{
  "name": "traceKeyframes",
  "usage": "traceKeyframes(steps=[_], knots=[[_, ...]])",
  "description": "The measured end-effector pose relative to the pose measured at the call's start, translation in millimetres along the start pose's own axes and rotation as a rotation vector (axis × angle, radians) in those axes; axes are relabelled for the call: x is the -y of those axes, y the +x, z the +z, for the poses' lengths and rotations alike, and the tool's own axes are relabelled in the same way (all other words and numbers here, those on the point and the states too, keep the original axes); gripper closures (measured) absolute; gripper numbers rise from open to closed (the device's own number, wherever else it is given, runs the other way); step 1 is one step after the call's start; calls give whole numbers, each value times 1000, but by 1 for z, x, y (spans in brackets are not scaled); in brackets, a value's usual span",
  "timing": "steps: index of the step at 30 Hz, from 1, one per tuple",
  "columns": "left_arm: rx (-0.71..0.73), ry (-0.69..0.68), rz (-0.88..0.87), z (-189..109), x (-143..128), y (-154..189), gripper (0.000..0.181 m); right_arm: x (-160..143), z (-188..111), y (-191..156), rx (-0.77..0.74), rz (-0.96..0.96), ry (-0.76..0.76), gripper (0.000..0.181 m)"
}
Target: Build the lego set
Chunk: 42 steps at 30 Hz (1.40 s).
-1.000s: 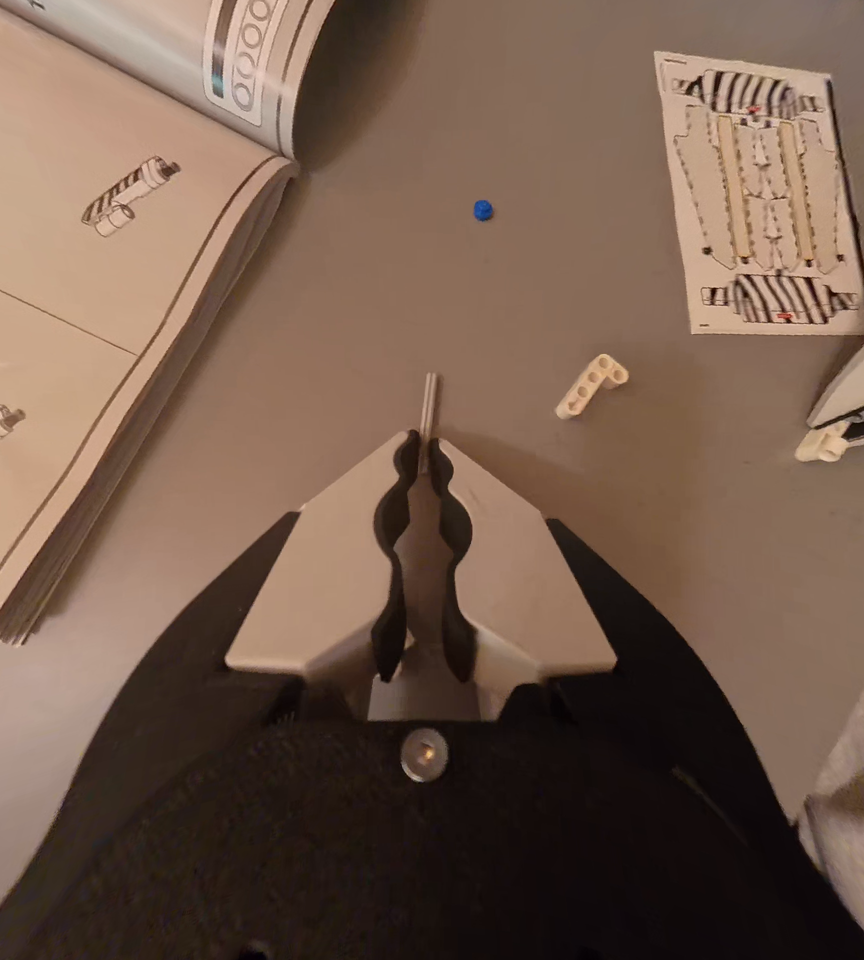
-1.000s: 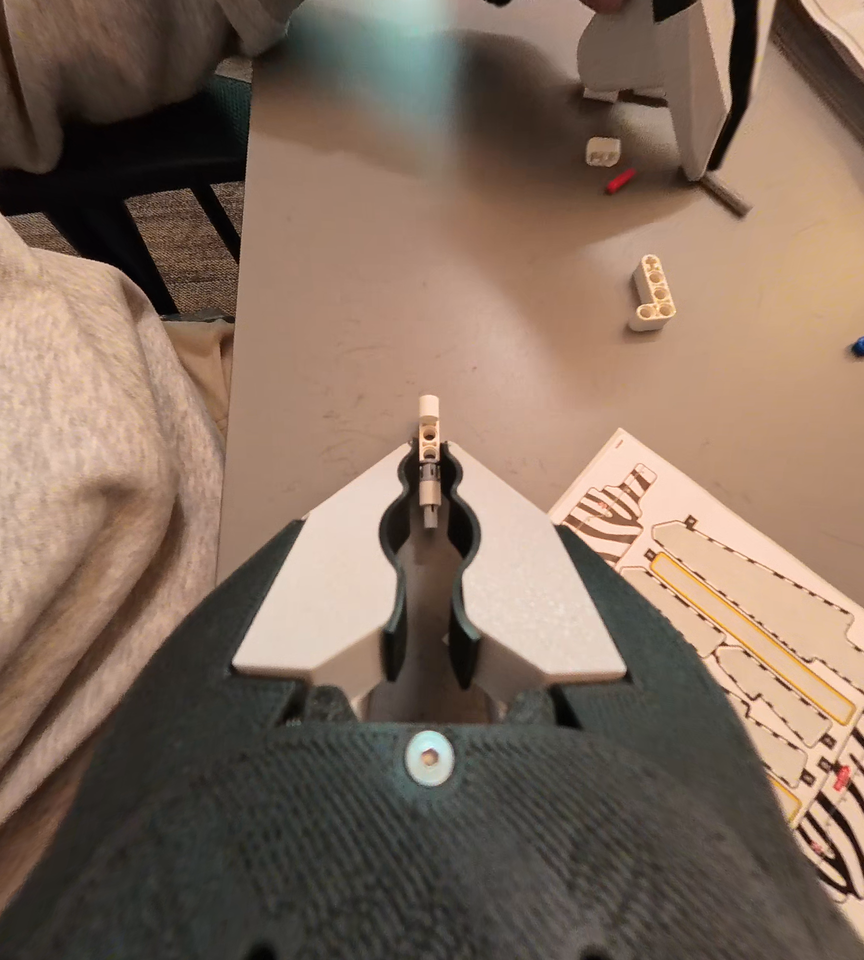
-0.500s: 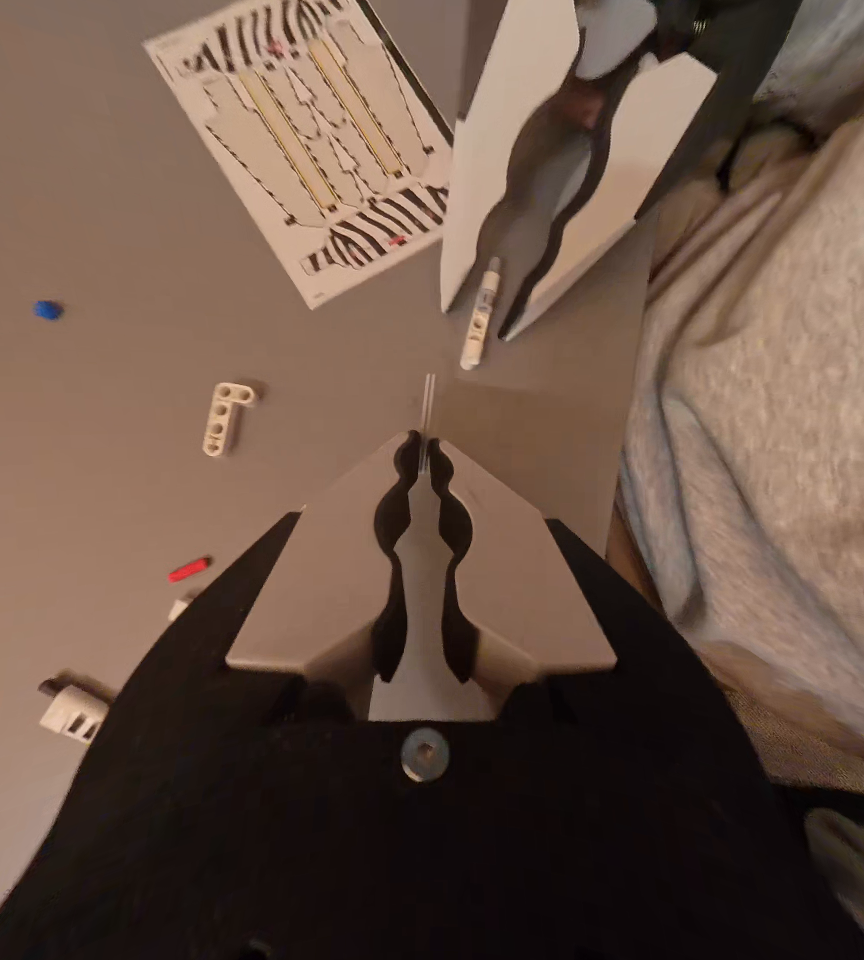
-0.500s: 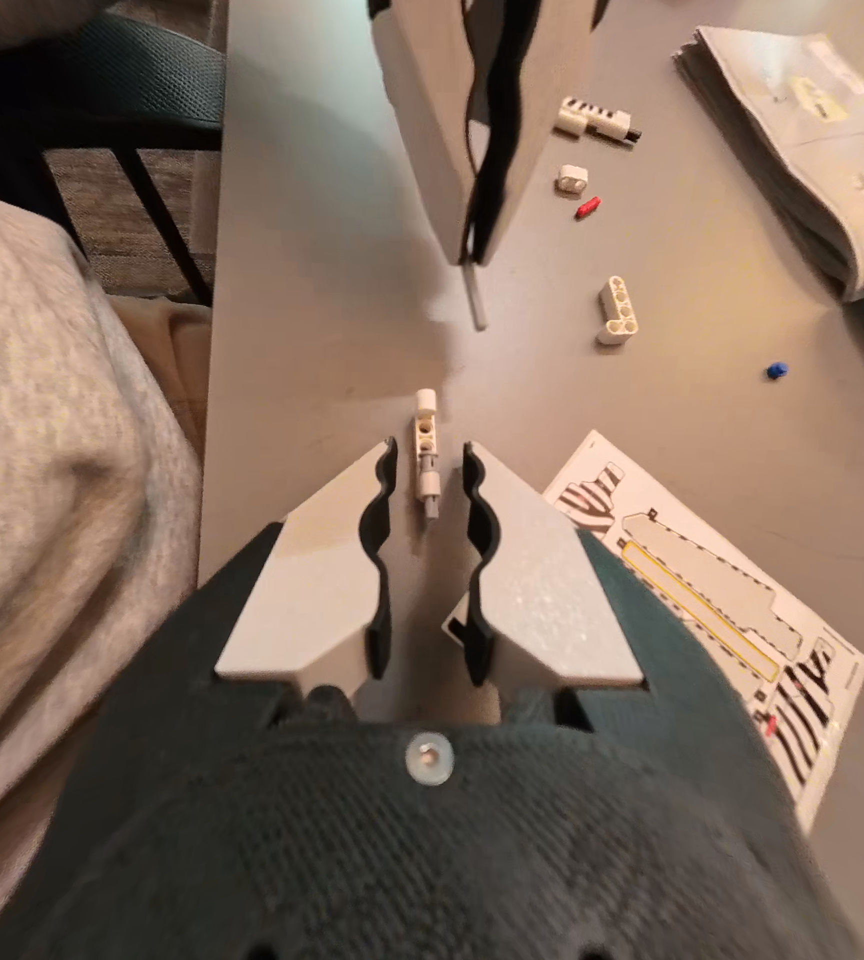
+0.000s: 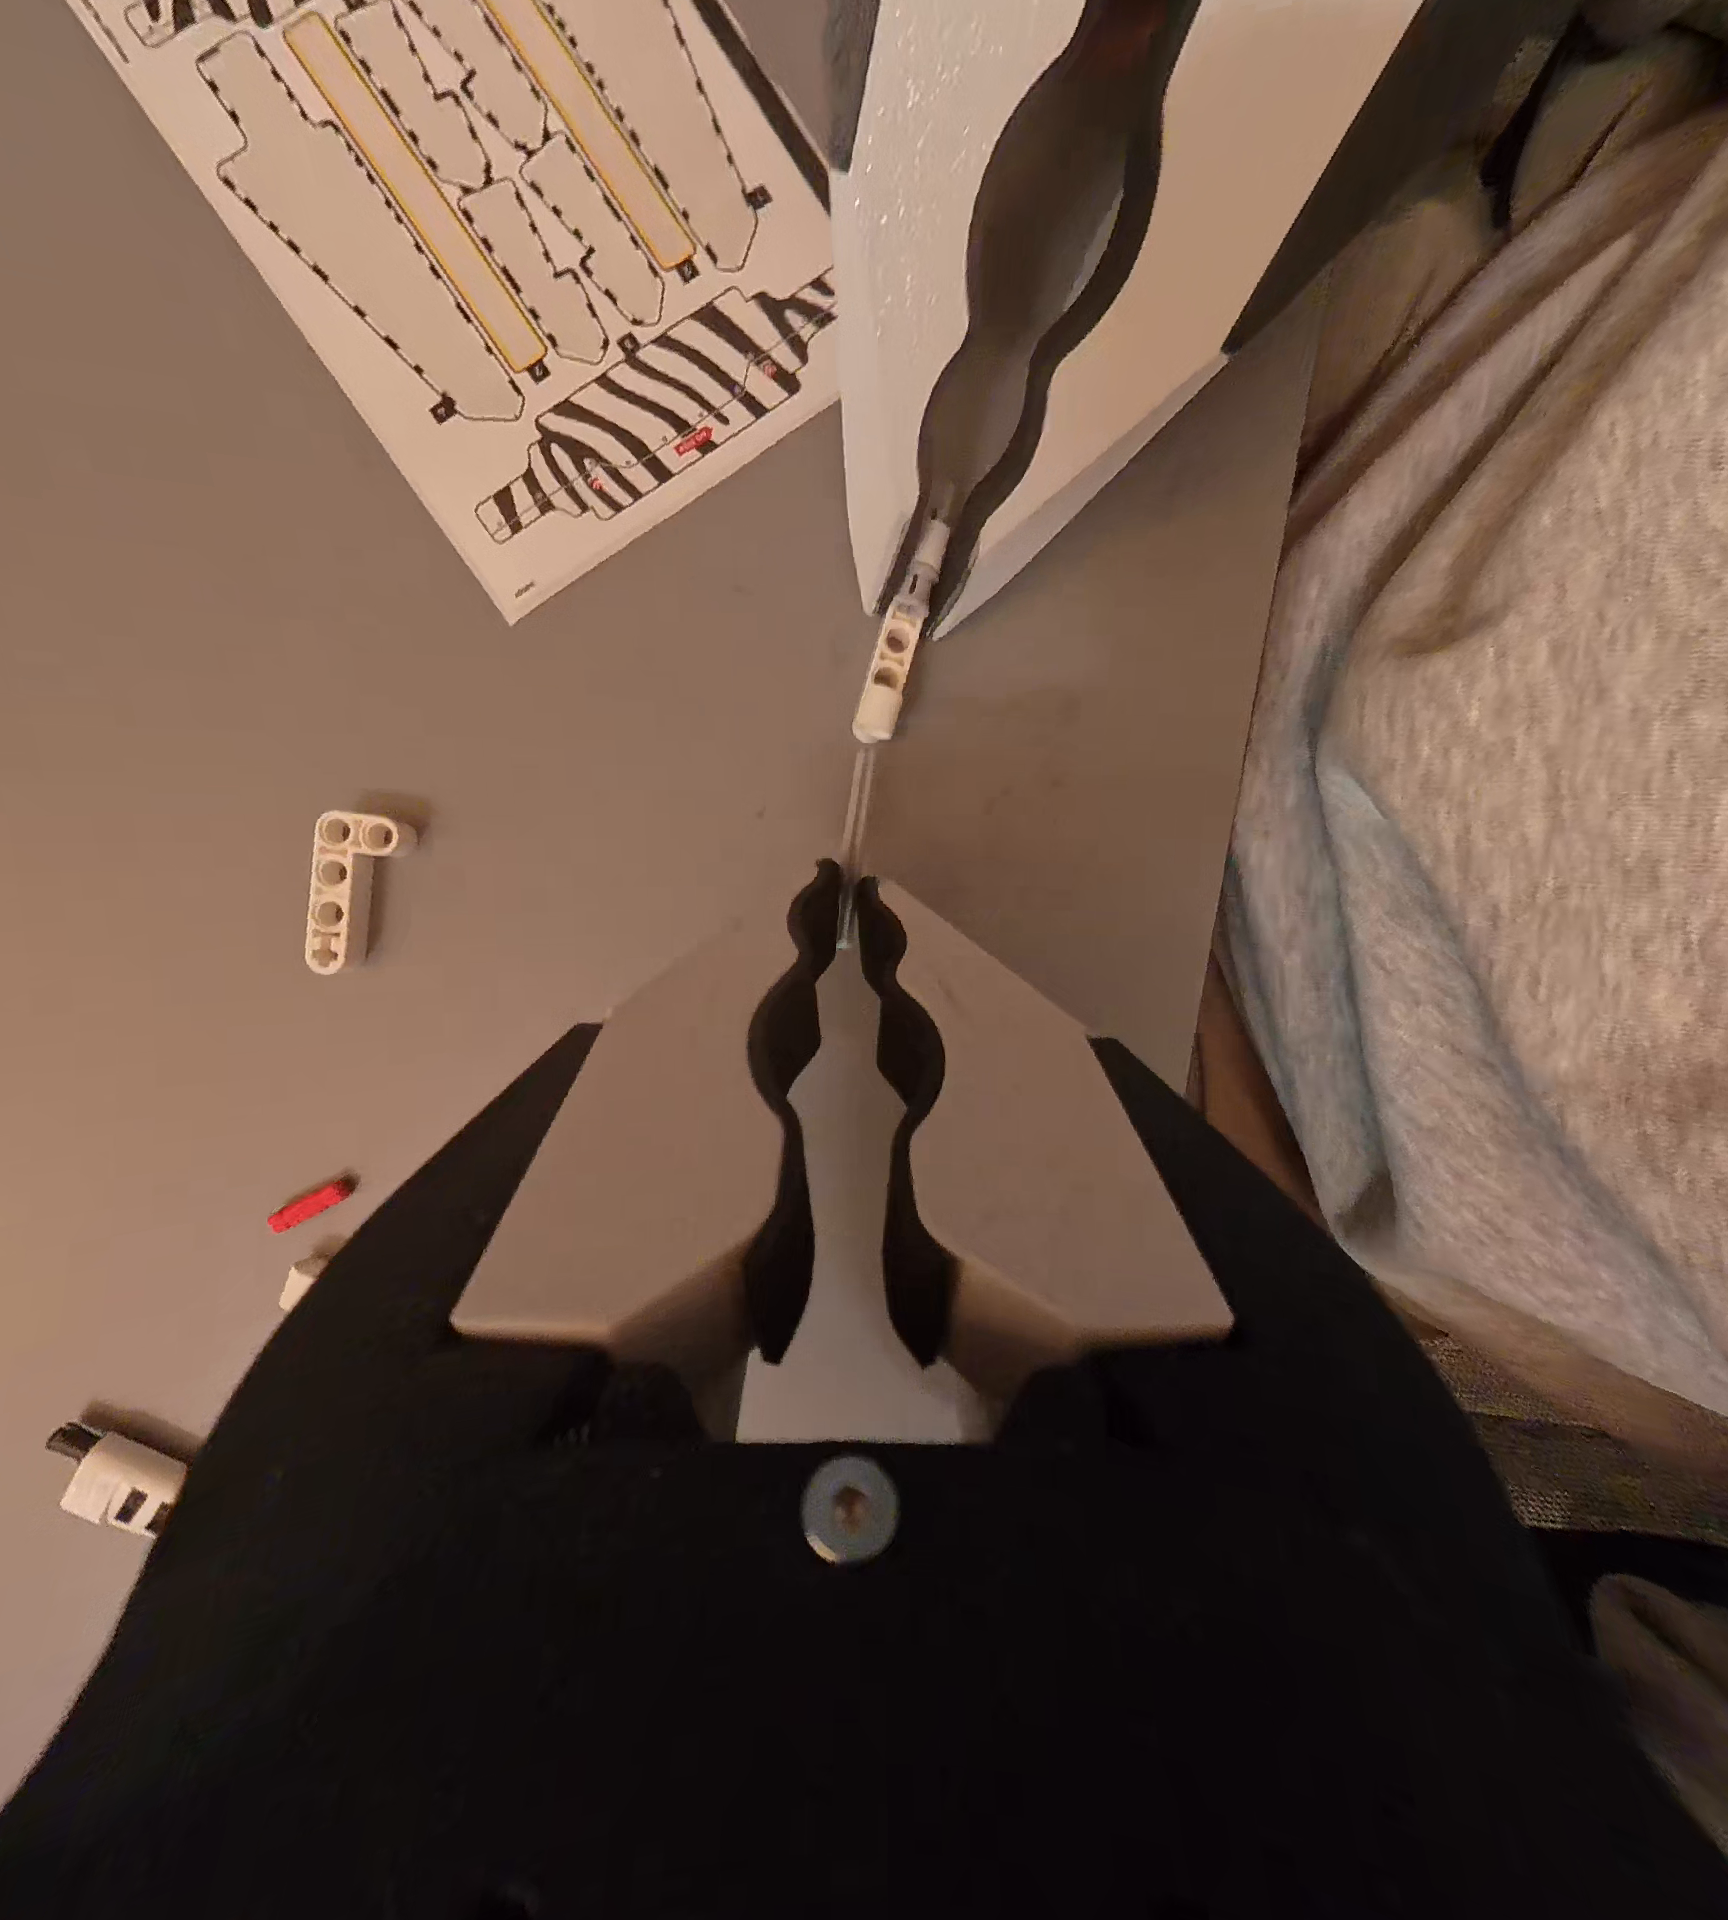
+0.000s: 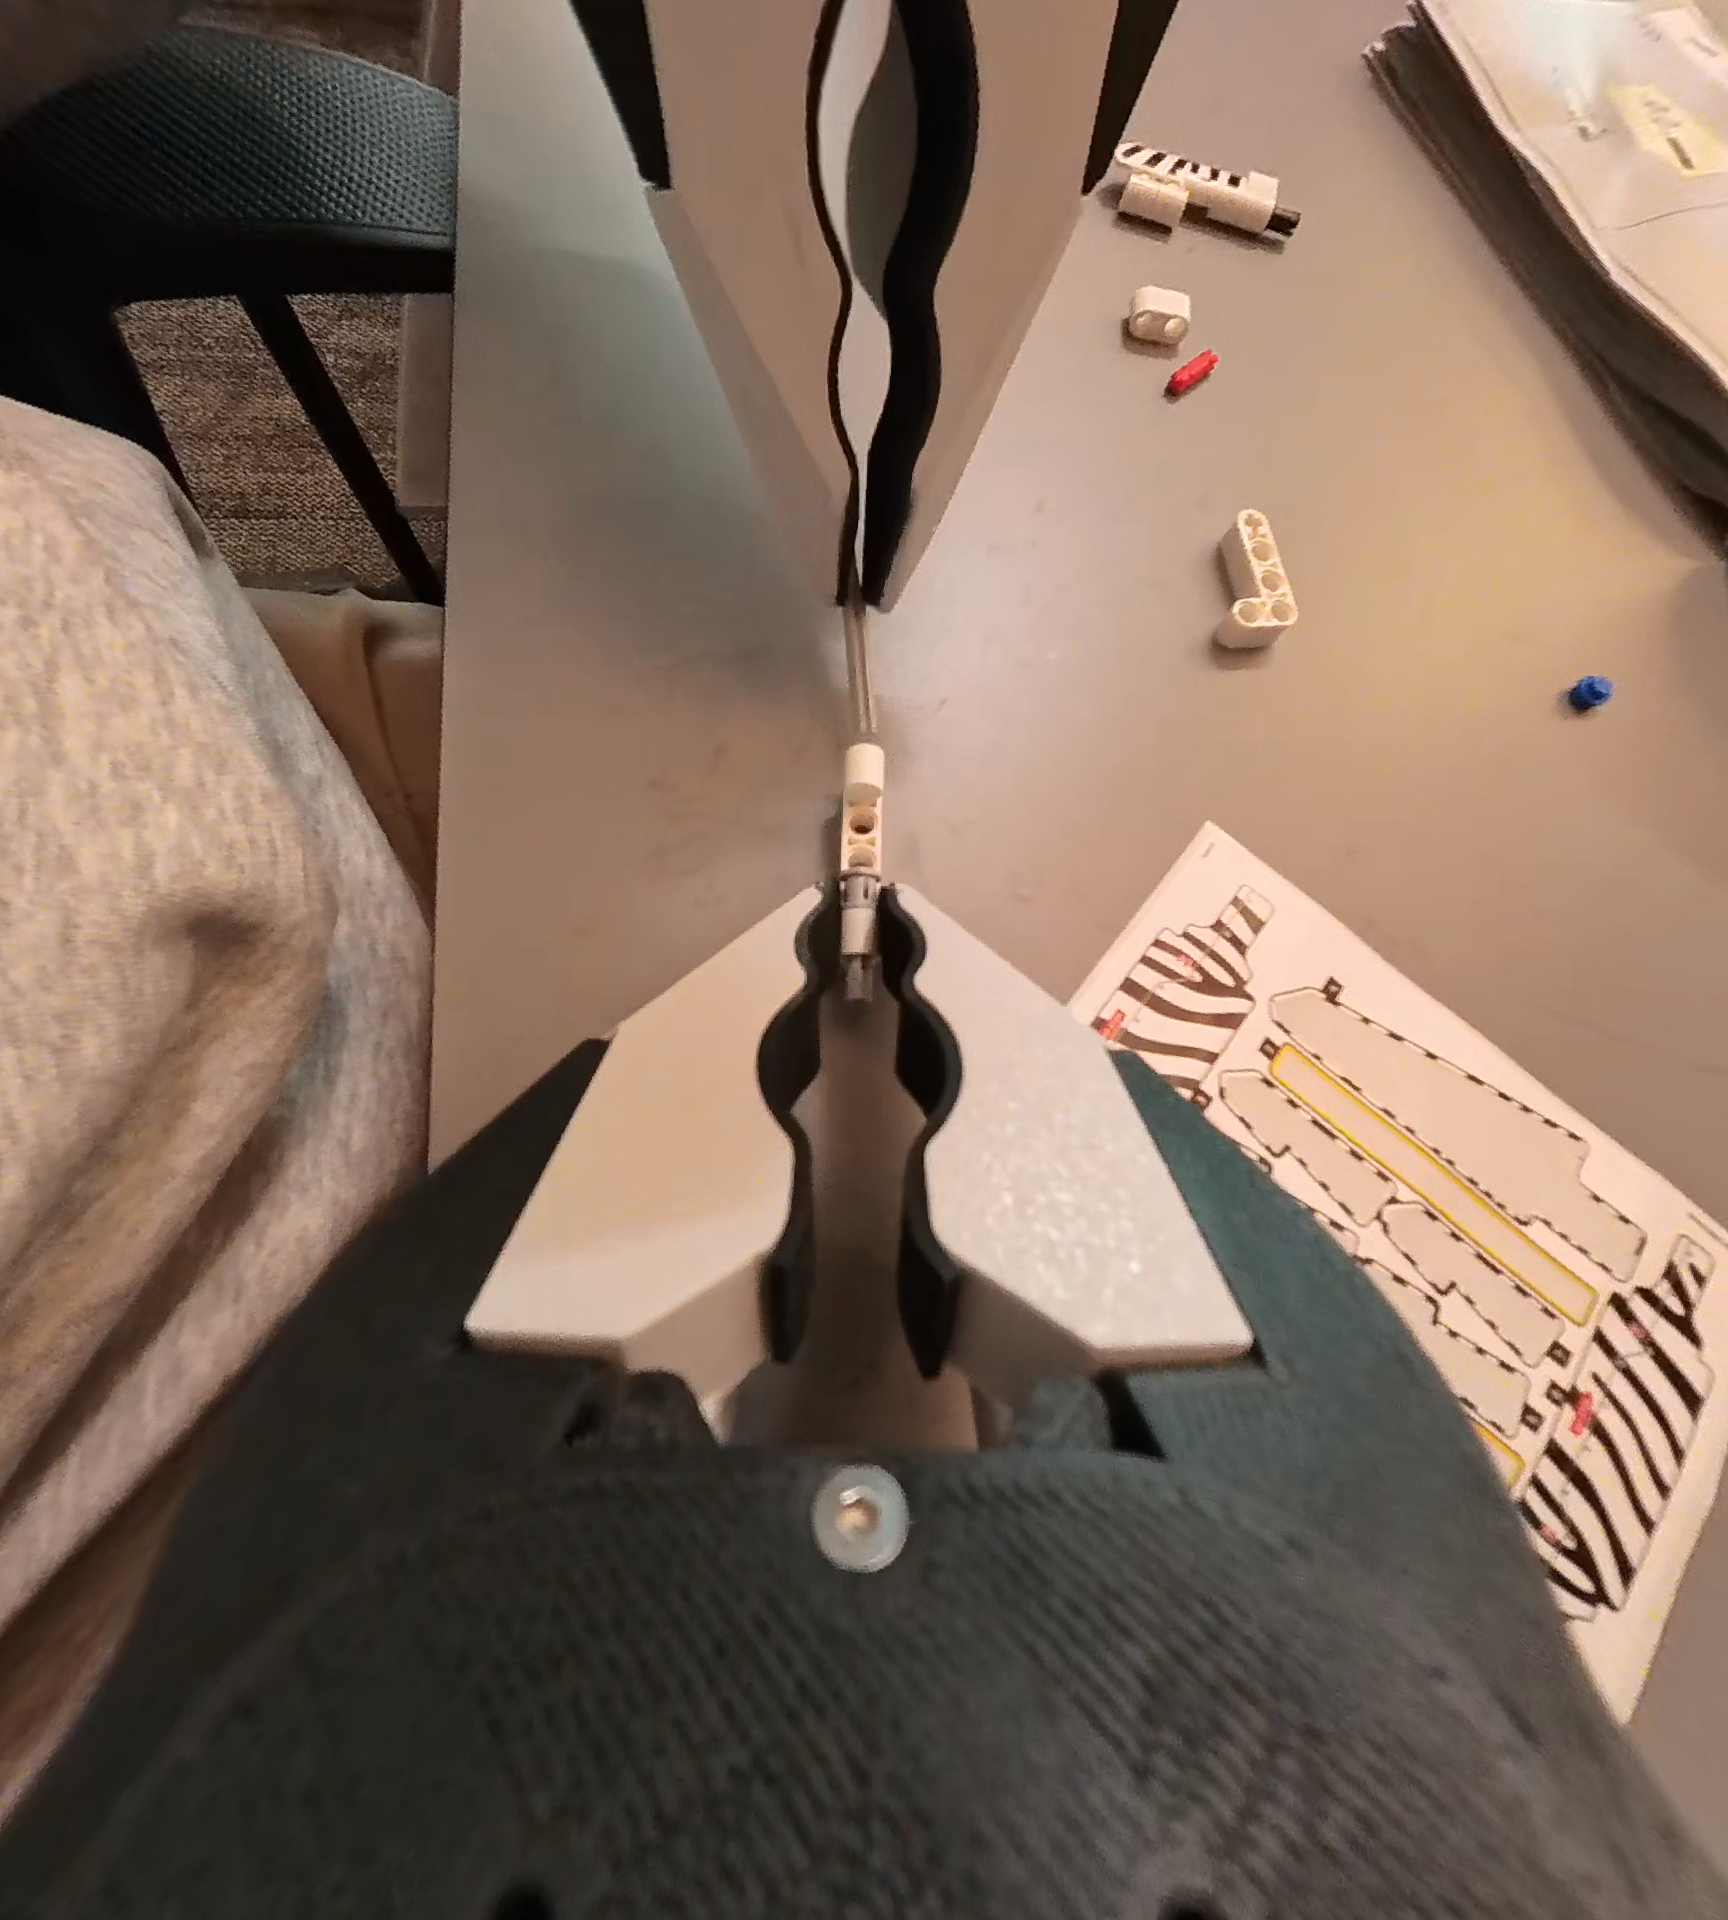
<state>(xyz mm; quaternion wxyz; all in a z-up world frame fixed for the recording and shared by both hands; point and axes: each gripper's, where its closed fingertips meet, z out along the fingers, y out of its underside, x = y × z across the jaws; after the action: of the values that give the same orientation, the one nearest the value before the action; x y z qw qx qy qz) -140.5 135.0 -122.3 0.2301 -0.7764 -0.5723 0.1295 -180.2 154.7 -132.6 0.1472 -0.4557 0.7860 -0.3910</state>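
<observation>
Now right tool [image 6: 858, 894] clamped on connector [image 6: 860, 821], axle [image 5: 858, 821] nearer

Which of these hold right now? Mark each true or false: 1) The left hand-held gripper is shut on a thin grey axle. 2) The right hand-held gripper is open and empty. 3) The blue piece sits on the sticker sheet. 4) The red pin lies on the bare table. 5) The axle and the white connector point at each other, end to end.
1) True: the left hand-held gripper pinches the thin grey axle.
2) False: the right hand-held gripper is shut on the white connector.
3) False: the blue piece lies on the bare table, apart from the sticker sheet.
4) True: the red pin.
5) True: the axle's tip meets the connector's end.
</observation>
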Motion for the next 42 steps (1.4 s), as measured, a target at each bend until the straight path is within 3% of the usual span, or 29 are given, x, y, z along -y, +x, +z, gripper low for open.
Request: traceKeyframes(steps=[25,29,34,39,42], knots=[[-36,121,24,7,5,-6,180,0,2,-1,30,34,-1,175],[-113,188,29,8,17,7,181,0,2,-1,35,38,0,175],[-125,155,41,18,18,13,181,1,2,-1,32,35,-1,175],[-108,189,11,2,19,7,181,1,2,-1,29,31,0,175],[-71,171,-16,-3,11,-1,171,1,2,-1,31,34,0,175]])
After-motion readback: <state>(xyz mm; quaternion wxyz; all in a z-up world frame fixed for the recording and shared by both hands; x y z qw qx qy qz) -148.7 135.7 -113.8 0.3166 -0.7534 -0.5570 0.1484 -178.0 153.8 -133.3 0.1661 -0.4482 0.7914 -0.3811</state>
